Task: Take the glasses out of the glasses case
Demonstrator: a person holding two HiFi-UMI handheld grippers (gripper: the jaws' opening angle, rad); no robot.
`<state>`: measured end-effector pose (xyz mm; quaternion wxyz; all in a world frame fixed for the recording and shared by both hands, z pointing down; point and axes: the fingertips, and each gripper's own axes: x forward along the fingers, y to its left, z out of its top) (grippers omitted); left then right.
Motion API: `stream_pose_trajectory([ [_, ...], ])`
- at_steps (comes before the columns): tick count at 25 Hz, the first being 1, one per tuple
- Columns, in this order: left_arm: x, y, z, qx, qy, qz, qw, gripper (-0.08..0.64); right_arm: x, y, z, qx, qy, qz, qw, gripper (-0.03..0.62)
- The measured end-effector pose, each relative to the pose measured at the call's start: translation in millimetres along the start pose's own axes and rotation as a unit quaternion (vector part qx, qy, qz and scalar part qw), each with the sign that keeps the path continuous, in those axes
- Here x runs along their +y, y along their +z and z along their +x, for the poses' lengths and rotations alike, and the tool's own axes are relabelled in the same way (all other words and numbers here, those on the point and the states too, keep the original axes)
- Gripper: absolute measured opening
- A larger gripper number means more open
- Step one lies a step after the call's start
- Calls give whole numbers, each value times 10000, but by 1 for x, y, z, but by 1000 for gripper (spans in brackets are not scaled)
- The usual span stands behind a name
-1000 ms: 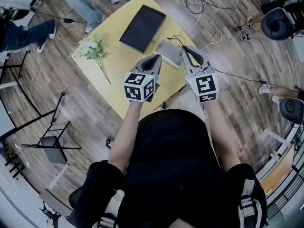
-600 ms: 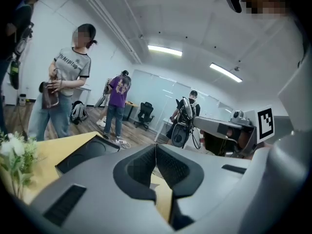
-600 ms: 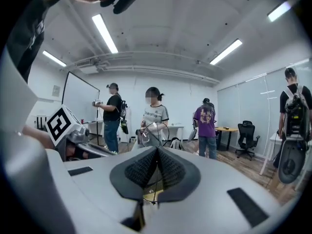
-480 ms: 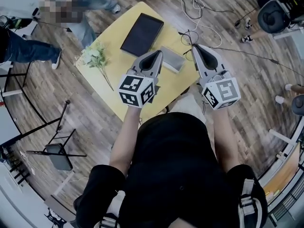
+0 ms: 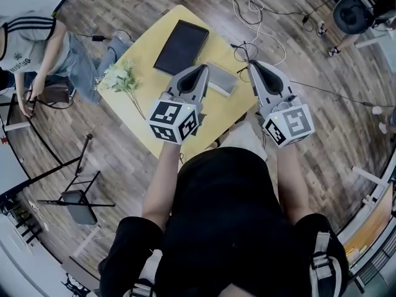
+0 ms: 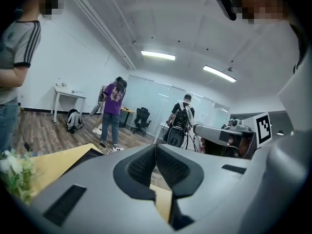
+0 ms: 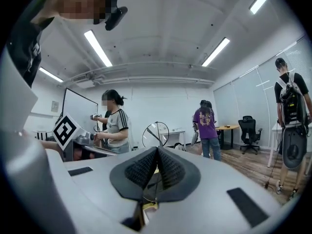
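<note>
A person seen from above held a pair of tongs in each hand over a yellow surface point(image 5: 154, 82). The right tongs point(image 7: 157, 152) were clamped on the glasses point(image 7: 156, 135), pinching a thin part of the frame, and one round lens stood up beyond the tips. From overhead, the glasses appeared to hang just past the surface's right edge, above loose cables point(image 5: 260, 17) on the wood floor. The left tongs point(image 6: 156, 152) were pressed together with nothing between them, hovering just beside the glasses case point(image 5: 221, 79), which lay near that same right edge. Whether the case was open could not be told.

The likely risk was the grip. With so little of the wire frame pinched, the glasses could swing, twist or slip out. Held where they were, they would probably drop to the floor rather than the surface. Squeezing harder could bend the frame.

The glasses were fine dark wire with round clear lenses. The case was a flat grey rectangle with a matte look. The pads of the tongs were black and finely ribbed, set in smooth grey shells. A dark, flat tablet point(image 5: 181, 47) lay toward the far corner, and white flowers point(image 5: 120, 76) with green stems lay along the left edge.
</note>
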<state>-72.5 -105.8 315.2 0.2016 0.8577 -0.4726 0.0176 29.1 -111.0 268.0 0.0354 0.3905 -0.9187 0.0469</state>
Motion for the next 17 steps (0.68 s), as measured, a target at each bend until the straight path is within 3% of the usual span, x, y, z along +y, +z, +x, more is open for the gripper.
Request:
stream_pose_trajectory([
  [11, 14, -4, -5, 100, 59, -106, 9999, 23, 10, 3, 14, 67, 106, -44, 9999, 21],
  [17, -6, -21, 5, 147, 81, -88, 9998, 23, -2, -8, -8, 31, 133, -92, 9999, 21],
])
